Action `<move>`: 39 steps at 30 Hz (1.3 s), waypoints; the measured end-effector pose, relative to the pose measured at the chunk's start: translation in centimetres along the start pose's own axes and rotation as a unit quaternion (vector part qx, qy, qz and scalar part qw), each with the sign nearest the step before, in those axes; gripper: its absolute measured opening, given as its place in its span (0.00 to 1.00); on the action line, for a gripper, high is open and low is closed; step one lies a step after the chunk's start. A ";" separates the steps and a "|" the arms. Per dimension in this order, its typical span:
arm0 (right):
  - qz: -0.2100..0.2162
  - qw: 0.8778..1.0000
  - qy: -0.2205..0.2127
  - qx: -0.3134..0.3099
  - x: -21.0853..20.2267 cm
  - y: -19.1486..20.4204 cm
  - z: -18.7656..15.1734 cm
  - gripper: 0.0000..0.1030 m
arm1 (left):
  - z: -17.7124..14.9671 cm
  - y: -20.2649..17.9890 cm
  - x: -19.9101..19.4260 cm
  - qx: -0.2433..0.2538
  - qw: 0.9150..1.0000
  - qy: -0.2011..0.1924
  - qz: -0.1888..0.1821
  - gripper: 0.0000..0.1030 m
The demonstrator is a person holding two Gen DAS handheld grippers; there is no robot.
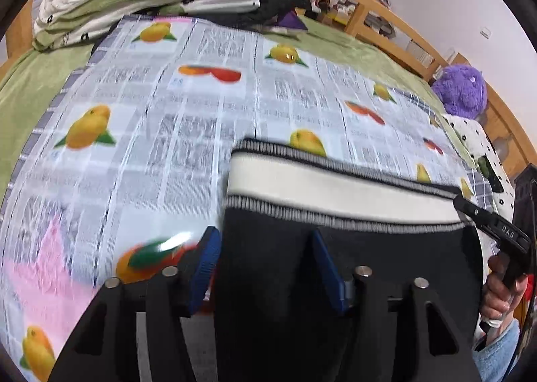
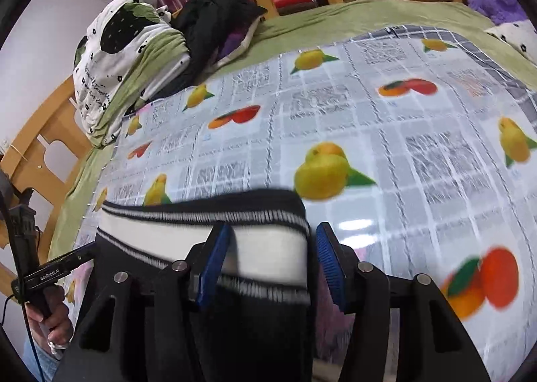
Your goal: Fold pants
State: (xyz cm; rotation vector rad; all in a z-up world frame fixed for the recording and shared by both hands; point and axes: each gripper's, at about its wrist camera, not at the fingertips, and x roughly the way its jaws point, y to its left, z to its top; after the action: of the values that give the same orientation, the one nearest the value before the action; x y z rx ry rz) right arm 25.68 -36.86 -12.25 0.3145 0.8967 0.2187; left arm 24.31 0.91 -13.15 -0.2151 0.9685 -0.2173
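As white-waisted black pants (image 1: pixel 386 248) lie, left hand-held gripper (image 1: pixel 265 264), right hand-held gripper (image 2: pixel 272 261) both released.

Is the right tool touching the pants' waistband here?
Cannot tell. In the right wrist view the waistband lies between the right tool's blue pads, near the left one, but motion blur hides whether either pad actually presses on it.

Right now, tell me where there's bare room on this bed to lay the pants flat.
Free: the fruit-print cloth beyond the pants' waistband, and its far part toward the green sheet. Crowded: the folded bedding pile and dark clothes at the far corner.
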 end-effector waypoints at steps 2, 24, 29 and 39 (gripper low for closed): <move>0.004 1.000 0.002 -0.004 0.4 0.1 0.3 0.41 | 0.4 0.2 0.6 -0.008 1.000 0.000 -0.005 0.44; -0.099 0.986 -0.049 -0.128 -2.3 4.5 -3.6 0.40 | -4.1 -4.5 -1.8 0.131 0.990 -0.007 0.043 0.31; -0.091 0.988 -0.033 -0.120 -5.0 4.2 -6.7 0.40 | -7.9 -4.1 -4.9 0.152 0.988 0.011 0.023 0.32; -0.105 0.989 -0.004 -0.102 -8.9 4.5 -15.0 0.44 | -16.1 -2.9 -10.6 0.155 0.987 -0.008 0.045 0.34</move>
State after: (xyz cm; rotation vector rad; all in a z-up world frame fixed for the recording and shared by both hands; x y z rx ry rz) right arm 8.15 -32.83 -12.85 0.0309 0.8842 0.1130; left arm 4.87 -0.26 -12.84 0.1109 0.9128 -0.2800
